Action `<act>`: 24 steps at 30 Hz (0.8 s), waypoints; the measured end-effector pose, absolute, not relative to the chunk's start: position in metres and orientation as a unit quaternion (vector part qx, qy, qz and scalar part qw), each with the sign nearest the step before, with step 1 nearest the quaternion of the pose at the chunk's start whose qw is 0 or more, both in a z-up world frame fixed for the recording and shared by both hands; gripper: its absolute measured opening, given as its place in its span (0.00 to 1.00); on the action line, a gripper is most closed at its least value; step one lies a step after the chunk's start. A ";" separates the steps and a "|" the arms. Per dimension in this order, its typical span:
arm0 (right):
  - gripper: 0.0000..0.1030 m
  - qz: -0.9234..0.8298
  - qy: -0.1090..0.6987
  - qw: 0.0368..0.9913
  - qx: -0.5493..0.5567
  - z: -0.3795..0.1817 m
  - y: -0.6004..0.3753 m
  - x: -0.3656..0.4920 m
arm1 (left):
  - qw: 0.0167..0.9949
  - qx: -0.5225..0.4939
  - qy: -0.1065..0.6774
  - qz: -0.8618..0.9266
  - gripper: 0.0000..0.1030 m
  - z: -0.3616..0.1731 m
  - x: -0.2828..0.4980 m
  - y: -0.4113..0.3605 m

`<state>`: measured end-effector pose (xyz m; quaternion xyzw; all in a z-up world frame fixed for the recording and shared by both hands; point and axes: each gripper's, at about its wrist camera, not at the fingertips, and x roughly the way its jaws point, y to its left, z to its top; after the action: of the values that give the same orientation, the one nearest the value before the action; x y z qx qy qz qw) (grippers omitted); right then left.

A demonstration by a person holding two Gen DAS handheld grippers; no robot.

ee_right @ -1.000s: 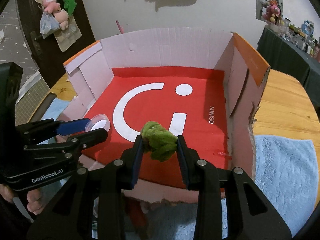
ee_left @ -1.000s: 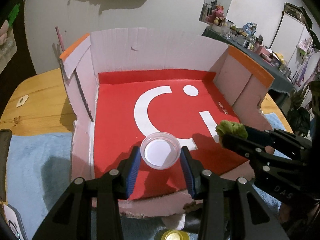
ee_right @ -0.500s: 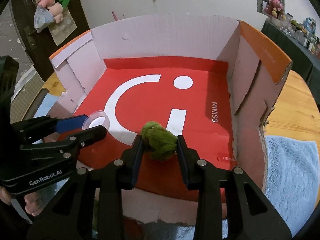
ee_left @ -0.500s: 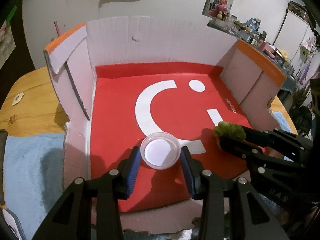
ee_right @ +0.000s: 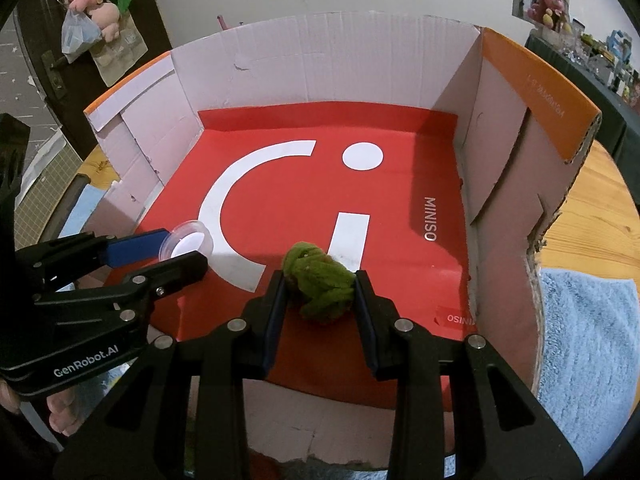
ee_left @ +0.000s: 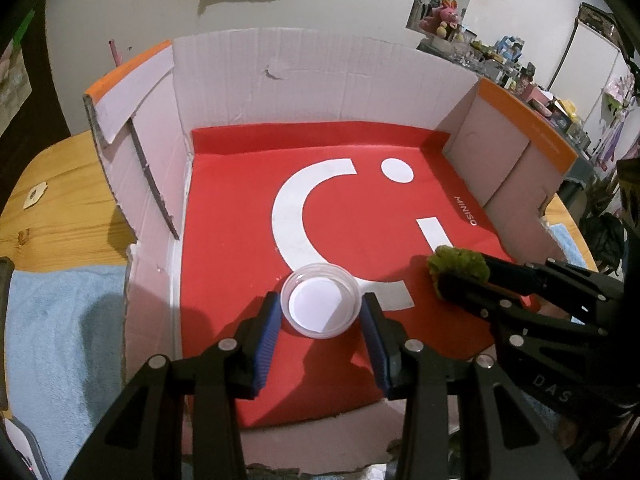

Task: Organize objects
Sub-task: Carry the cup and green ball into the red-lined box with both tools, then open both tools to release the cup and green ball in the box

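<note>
Both grippers have come forward over the box's [ee_left: 320, 76] low front edge and down toward its red floor [ee_left: 240, 208]. The left gripper [ee_left: 320, 316] has carried the clear dish [ee_left: 320, 300] from the front edge to the foot of the white curve. The right gripper [ee_right: 320, 292] has brought the green ball [ee_right: 320, 280] inward to the white bar's near end; it may now touch the floor, though contact is unclear.

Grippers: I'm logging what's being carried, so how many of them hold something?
2. The left gripper holds a clear cup over the box floor; the right gripper holds a green ball beside it.
</note>
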<state>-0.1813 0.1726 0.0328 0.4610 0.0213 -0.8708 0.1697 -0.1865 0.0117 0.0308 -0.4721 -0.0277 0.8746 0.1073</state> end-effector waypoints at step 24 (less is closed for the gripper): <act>0.47 -0.881 0.021 0.172 0.441 0.045 0.174 -0.166 | 0.107 -0.451 -0.016 0.886 0.59 0.043 -0.173 0.016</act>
<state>-0.1659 0.1737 0.0454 0.4414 0.0211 -0.8805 0.1716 -0.1734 0.0161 0.0428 -0.4514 -0.0159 0.8857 0.1075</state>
